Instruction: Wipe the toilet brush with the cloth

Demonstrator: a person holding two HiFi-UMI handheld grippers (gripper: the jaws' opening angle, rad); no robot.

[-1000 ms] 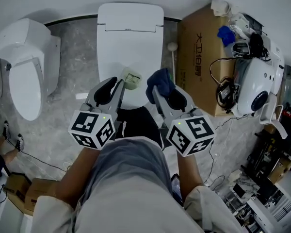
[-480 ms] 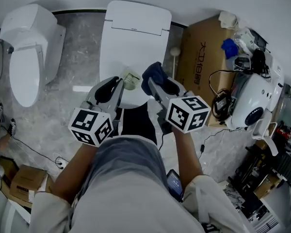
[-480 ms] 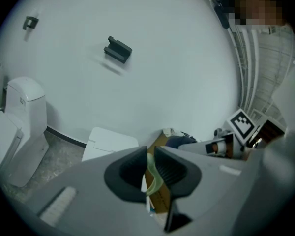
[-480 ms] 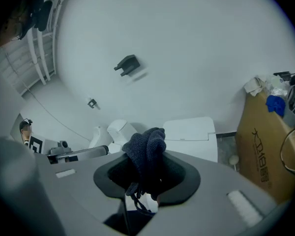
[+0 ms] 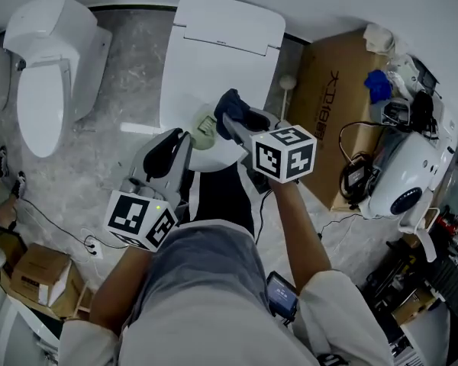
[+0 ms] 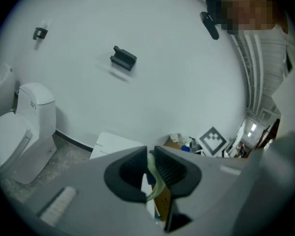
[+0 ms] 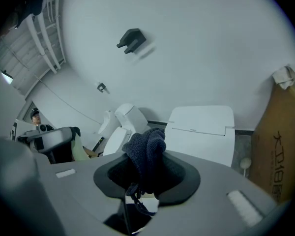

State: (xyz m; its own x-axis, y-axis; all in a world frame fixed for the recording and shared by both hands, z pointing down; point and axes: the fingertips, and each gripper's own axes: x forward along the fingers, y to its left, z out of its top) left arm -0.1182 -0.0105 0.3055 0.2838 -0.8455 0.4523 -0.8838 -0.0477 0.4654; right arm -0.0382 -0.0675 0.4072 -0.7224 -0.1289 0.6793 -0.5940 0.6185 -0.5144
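From the head view, both tongs hang over the closed white toilet (image 5: 229, 44). The left tongs (image 5: 185, 137) hold a pale green piece, which I take to be the toilet brush (image 5: 206, 128). The right tongs (image 5: 237, 124) carry the dark cloth (image 5: 233, 107) just right of it. I cannot tell whether the two touch.

The left gripper view adds the grip itself. The left tongs (image 6: 150, 156) are nearly closed, pinching only a thin edge of the brush (image 6: 157, 183). A firm rub could twist it loose.

In the right gripper view, the right tongs (image 7: 146, 168) are clamped on a bunched cloth (image 7: 147, 154) that sticks up in a lump. The brush (image 7: 78, 149) shows off to the left. The lump may smear rather than wipe, or drag free.
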